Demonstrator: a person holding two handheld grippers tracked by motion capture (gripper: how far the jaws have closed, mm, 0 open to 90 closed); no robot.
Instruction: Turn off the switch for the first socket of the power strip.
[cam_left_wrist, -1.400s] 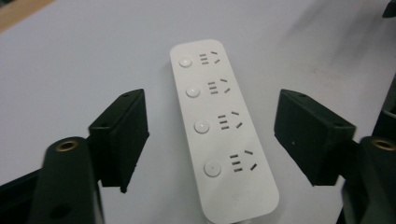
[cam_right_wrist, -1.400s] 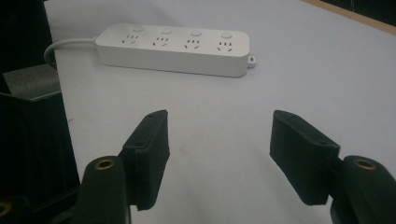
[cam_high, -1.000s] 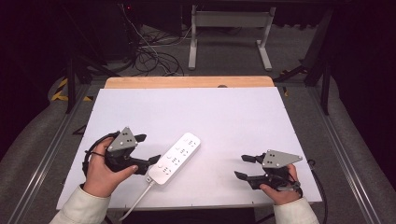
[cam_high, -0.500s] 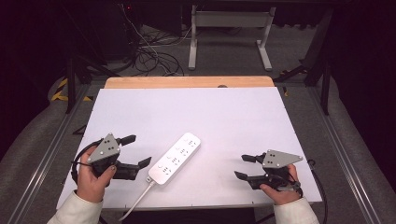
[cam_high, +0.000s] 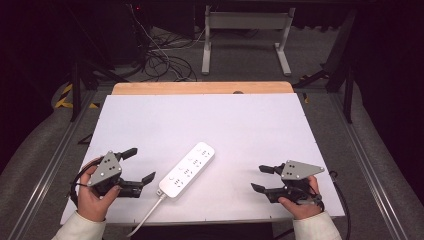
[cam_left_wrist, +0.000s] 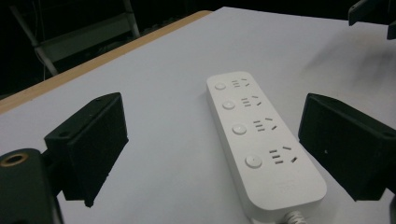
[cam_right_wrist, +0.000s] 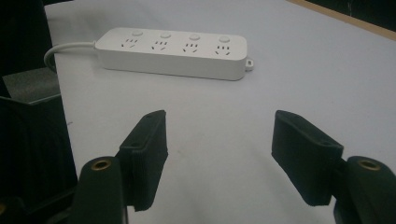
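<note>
While the high view takes in the whole white desk (cam_high: 210, 125), with its wooden far edge and a tangle of cables on the floor beyond, the power strip (cam_high: 187, 170) lies at an angle near the front edge, between the two hands, its cord running off toward the person. Over on the left, the left gripper (cam_high: 139, 166) sits just beside the strip's cord end, not touching it; its fingers have just been opening and stand wide, with nothing between them. Across the desk, the right gripper (cam_high: 260, 178) rests well apart from the strip, fingers also spread wide and empty.

Now the left gripper view gives what the overhead cannot: the strip (cam_left_wrist: 261, 140) up close, four round buttons each beside a socket, lying ahead of the two black fingers (cam_left_wrist: 88, 144) on bare desk. Switching to the right gripper view, the strip (cam_right_wrist: 173, 51) appears side-on in the distance, with a small tab at its free end and the cord (cam_right_wrist: 60, 51) curling away.
</note>
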